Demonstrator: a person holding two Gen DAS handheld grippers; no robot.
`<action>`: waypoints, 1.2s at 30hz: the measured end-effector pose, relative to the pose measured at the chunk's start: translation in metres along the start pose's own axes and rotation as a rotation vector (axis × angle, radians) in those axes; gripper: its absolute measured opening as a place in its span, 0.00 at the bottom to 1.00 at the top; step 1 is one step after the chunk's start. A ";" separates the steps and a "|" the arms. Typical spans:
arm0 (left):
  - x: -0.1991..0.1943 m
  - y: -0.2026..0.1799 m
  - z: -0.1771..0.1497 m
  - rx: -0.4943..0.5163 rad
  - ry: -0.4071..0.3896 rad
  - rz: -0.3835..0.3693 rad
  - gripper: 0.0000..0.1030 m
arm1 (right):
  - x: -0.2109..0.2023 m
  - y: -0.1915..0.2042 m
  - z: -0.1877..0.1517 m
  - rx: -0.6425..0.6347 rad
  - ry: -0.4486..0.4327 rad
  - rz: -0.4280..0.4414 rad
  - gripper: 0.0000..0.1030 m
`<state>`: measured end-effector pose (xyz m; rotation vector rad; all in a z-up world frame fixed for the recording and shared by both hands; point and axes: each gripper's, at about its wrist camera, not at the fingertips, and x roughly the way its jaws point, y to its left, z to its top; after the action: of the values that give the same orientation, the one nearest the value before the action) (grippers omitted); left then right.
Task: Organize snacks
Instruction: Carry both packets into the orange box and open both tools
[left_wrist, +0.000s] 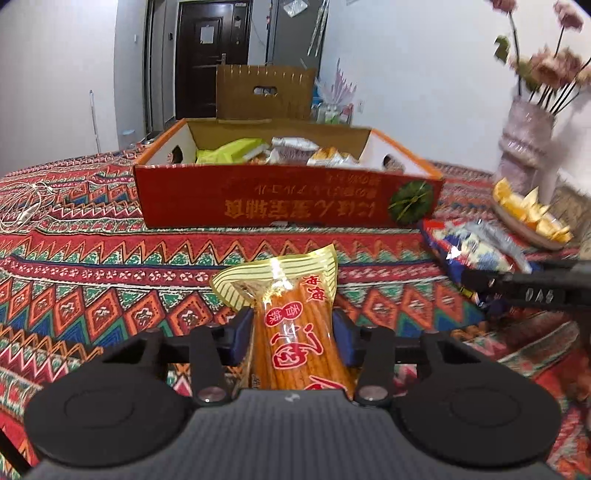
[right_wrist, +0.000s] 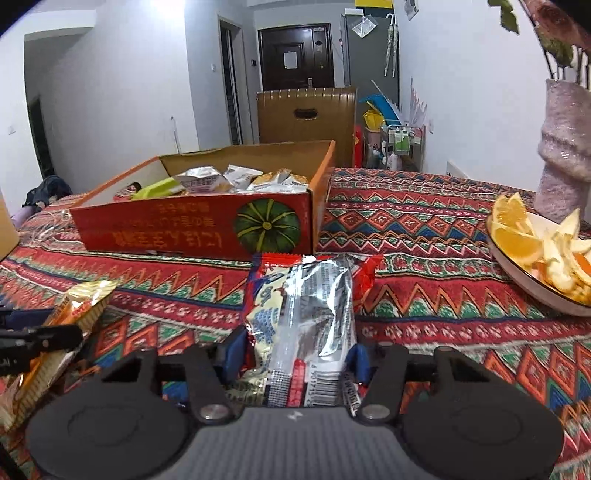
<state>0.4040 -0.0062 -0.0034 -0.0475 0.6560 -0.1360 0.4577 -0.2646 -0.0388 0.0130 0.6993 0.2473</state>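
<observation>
My left gripper (left_wrist: 293, 341) is shut on an orange snack-stick packet (left_wrist: 295, 332) with red characters, held above the patterned tablecloth. My right gripper (right_wrist: 295, 354) is shut on a red, white and silver snack packet (right_wrist: 306, 317), back side up. Both face an open red cardboard box (left_wrist: 288, 201) with a pumpkin picture, holding several snack packets (left_wrist: 291, 149). The box also shows in the right wrist view (right_wrist: 199, 225). The right gripper and its packet (left_wrist: 476, 251) show at the right of the left wrist view; the left one's packet (right_wrist: 74, 306) shows at the left of the right view.
A plate of orange slices and peel (right_wrist: 535, 254) sits at the right beside a pink vase (right_wrist: 565, 158) with flowers. A white cable (left_wrist: 22, 206) lies at the table's left. A brown cardboard box (left_wrist: 264, 92) stands behind the red box.
</observation>
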 end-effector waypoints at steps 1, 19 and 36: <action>-0.009 -0.001 -0.001 -0.005 -0.012 -0.005 0.45 | -0.007 0.002 -0.002 -0.006 -0.007 -0.006 0.53; -0.152 -0.002 -0.061 -0.052 -0.083 -0.084 0.45 | -0.167 0.071 -0.094 0.031 -0.062 0.094 0.53; -0.172 0.018 -0.006 -0.052 -0.207 -0.096 0.45 | -0.189 0.081 -0.059 -0.045 -0.161 0.100 0.53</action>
<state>0.2671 0.0360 0.0941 -0.1415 0.4504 -0.2040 0.2629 -0.2336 0.0441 0.0243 0.5337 0.3540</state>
